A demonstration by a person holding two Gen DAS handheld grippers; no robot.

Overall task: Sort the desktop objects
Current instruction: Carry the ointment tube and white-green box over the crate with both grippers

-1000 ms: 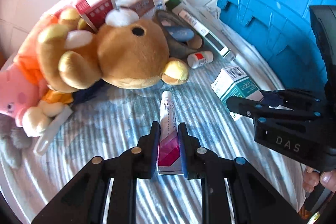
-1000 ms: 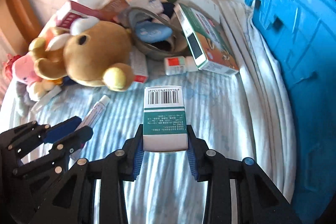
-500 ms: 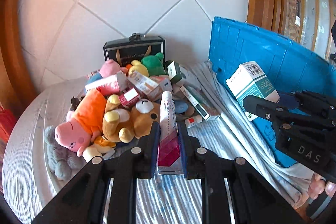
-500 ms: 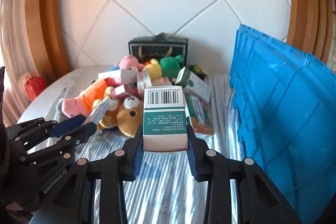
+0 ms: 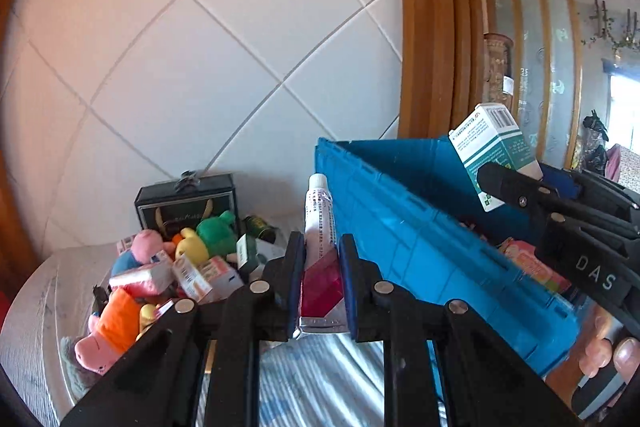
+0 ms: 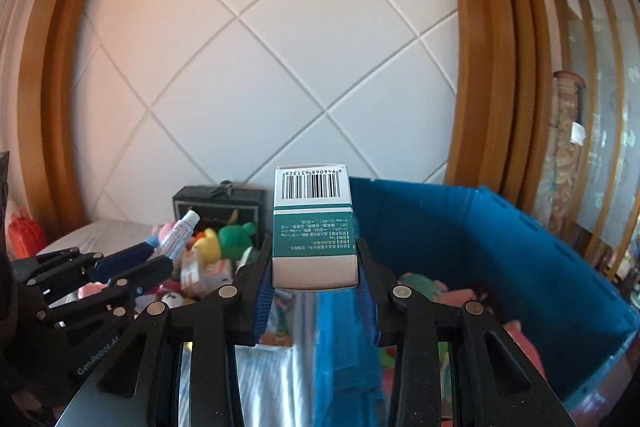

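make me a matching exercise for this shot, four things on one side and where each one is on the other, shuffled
Things:
1. white ointment tube with red end
2. green and white cardboard box with barcode
3. black gift case with clasp
4. green plush toy

Places:
a. standing against the tiled wall
b. clamped in the right gripper
c. in the toy pile, in front of the case
d. clamped in the left gripper

Pairs: 1-d, 2-b, 3-a, 4-c

White diamond-tiled wall w/ wood trim, sunlit.
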